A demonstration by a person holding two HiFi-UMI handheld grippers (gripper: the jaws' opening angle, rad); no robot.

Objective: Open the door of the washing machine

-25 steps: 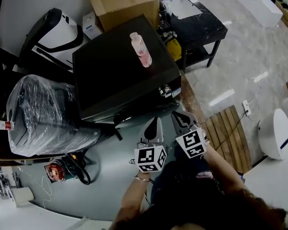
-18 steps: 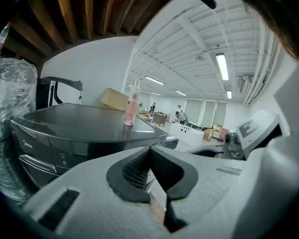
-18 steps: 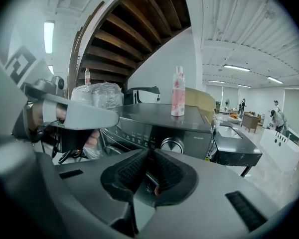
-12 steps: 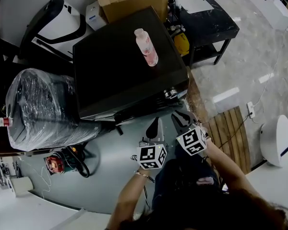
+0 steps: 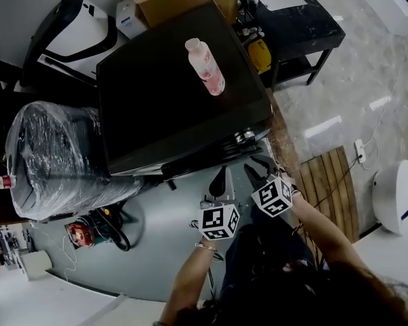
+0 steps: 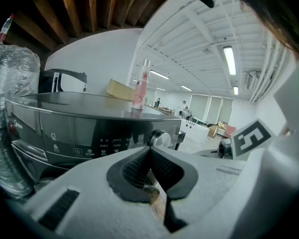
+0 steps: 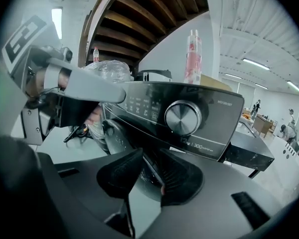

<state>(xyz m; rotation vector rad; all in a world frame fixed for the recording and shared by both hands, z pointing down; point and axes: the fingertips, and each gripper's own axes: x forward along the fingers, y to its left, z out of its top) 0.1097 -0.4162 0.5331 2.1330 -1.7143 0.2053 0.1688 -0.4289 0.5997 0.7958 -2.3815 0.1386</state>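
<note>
We are finding the right gripper (image 7: 150, 158) with its jaws apart, having just been opening; the rim of the door (image 7: 117, 137) is showing in the gap, and the pads are not pressing on it. The left gripper (image 6: 149, 149) is presenting its jaws closed together on nothing. Both are hanging before the front of the washing machine (image 5: 170, 94), with the door sitting below the dial (image 7: 183, 117). A pink bottle (image 5: 205, 66) is standing on the machine's top.

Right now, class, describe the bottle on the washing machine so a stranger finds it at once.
Find the big black washing machine in the middle. On its top stands a clear plastic bottle with a pink label, the only thing there.
</note>
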